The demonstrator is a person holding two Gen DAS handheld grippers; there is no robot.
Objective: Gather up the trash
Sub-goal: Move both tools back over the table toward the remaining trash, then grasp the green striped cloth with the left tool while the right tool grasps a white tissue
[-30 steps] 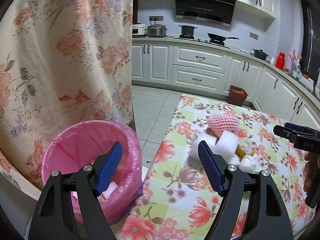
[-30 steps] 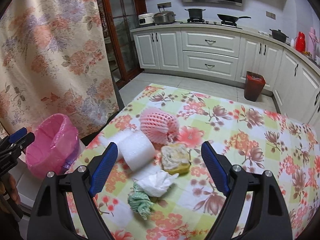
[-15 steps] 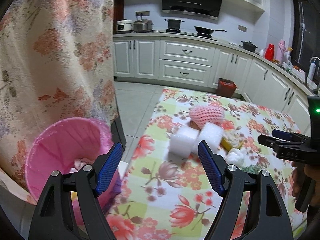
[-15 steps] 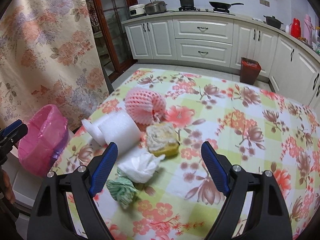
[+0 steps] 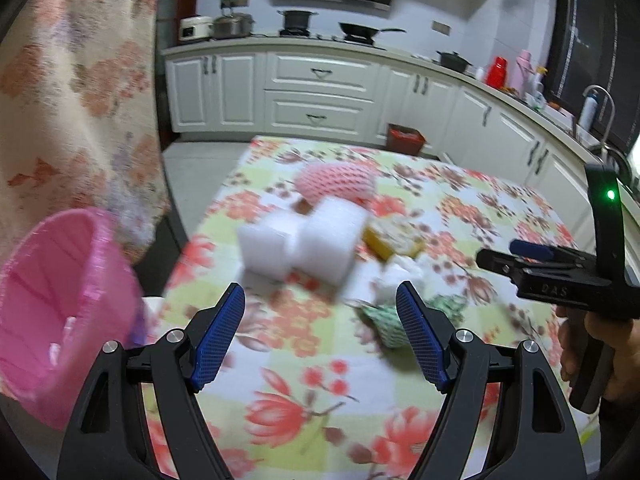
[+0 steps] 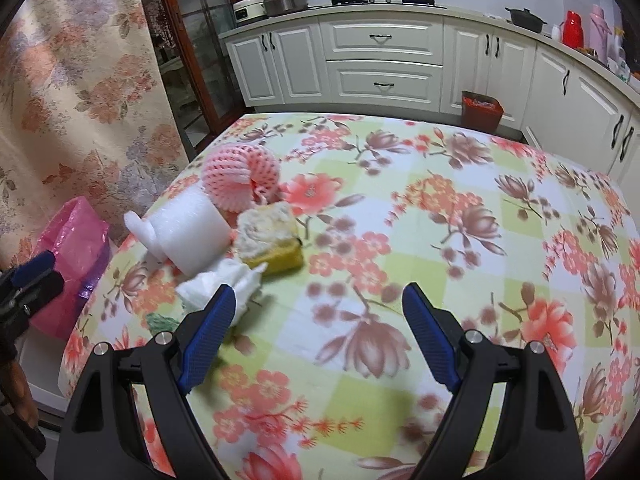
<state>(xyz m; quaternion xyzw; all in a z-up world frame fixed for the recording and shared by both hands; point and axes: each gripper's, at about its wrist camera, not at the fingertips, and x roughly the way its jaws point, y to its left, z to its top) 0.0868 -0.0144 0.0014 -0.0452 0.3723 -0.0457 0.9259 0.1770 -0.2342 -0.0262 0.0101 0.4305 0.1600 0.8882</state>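
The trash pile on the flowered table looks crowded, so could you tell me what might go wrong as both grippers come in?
1. The white foam roll, pink foam net, sponge and crumpled tissue touch, so a grab may drag neighbours.
2. The foam roll sits near the table edge; a nudge could send it to the floor, missing the pink-lined bin.
3. Both open grippers, left and right, aim at one pile and might collide.

Floral-clothed table (image 6: pixel 460 248): foam roll (image 6: pixel 192 236), pink net (image 6: pixel 240 180), sponge (image 6: pixel 272 240), tissue (image 6: pixel 224 286).

Tablecloth (image 6: pixel 460 240) lies bare right of the trash pile (image 6: pixel 240 236).
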